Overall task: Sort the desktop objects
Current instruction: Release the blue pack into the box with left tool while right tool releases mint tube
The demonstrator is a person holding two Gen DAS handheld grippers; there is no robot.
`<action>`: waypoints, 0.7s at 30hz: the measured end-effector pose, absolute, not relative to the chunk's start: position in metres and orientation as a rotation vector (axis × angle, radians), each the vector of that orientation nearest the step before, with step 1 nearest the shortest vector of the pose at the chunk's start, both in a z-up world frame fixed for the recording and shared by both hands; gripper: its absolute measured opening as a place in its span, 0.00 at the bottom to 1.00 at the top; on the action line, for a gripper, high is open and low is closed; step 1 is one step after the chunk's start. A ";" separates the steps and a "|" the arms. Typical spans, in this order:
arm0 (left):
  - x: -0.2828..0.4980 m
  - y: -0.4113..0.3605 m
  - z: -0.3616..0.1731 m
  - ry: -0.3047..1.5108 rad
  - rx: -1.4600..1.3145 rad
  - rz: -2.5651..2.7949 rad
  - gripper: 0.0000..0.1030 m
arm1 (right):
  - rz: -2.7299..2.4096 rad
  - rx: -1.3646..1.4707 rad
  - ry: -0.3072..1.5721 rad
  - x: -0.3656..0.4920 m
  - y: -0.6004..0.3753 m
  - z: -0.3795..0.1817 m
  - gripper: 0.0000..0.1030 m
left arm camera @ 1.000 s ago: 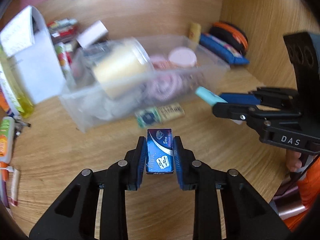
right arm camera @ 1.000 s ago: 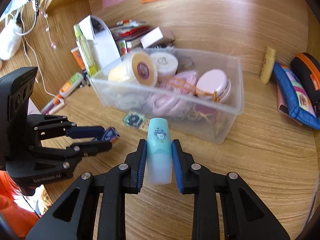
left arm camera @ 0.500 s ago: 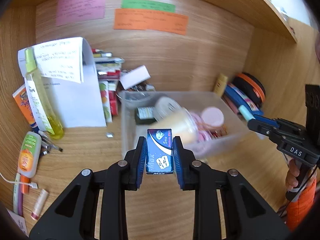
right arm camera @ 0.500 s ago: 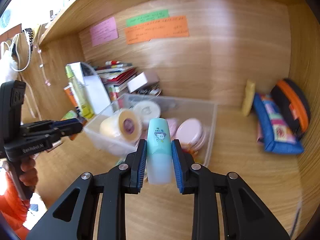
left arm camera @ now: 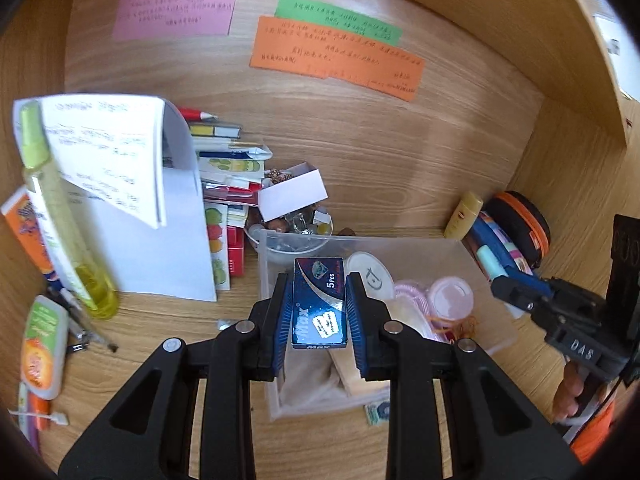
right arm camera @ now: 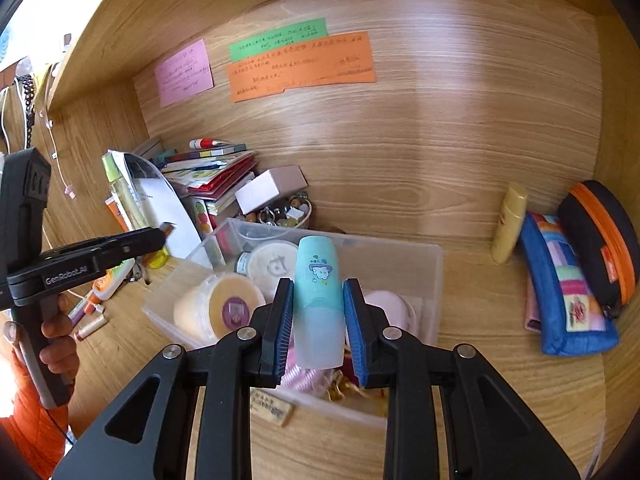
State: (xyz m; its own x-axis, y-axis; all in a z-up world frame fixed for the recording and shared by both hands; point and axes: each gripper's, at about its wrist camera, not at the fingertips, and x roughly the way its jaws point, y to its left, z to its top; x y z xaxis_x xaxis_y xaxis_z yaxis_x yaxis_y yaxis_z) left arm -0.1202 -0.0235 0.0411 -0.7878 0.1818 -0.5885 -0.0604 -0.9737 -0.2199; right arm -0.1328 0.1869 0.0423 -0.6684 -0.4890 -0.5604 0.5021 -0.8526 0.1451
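Observation:
My left gripper (left arm camera: 319, 304) is shut on a small blue box (left arm camera: 319, 303) marked "Max 5pcs", held above the near left part of a clear plastic bin (left arm camera: 505, 332). My right gripper (right arm camera: 318, 304) is shut on a teal and white tube (right arm camera: 318, 300) with a cartoon print, over the bin's (right arm camera: 434, 276) near side. The bin holds a yellow tape roll (right arm camera: 218, 312), a round white lid (right arm camera: 272, 266) and pink round cases (left arm camera: 450, 298). Each gripper shows in the other's view: the right gripper (left arm camera: 498, 278) at the right edge, the left gripper (right arm camera: 162, 234) at the left edge.
A folded white paper (left arm camera: 116, 200) and a yellow-green bottle (left arm camera: 60, 220) stand at the left, with stacked books (right arm camera: 208, 172) and a small white box (left arm camera: 292, 194) behind. A yellow tube (right arm camera: 508, 228), a blue pouch (right arm camera: 568, 296) and a black-orange case (right arm camera: 600, 240) lie at the right. Loose small items (left arm camera: 42, 340) lie at the left.
Both grippers have risen and drawn back with their loads still held. The bin now sits under them, and the back wall with its coloured notes has come into view.

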 end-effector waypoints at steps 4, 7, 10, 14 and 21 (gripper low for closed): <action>-0.129 -0.019 0.030 -0.284 -0.991 2.820 0.26 | -2.435 0.863 0.042 -0.142 0.175 0.028 0.22; -0.133 -0.018 0.023 -0.269 -1.008 2.814 0.26 | -2.419 0.903 0.070 -0.147 0.169 0.017 0.22; -0.136 -0.019 0.016 -0.272 -1.029 2.805 0.26 | -2.406 0.931 0.069 -0.151 0.169 0.010 0.22; -0.142 -0.021 0.008 -0.287 -1.066 2.783 0.26 | -2.396 0.958 0.079 -0.153 0.168 0.002 0.22; -0.141 -0.022 0.003 -0.293 -1.081 2.789 0.26 | -2.389 0.995 0.101 -0.154 0.162 -0.010 0.22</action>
State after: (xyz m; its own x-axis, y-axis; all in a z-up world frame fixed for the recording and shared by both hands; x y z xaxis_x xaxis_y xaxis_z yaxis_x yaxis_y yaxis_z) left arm -0.1414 -0.0224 0.0031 -0.7330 0.1960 -0.6514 -0.0563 -0.9718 -0.2291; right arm -0.1543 0.1617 -0.0101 -0.5786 -0.4556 -0.6765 0.5112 -0.8489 0.1344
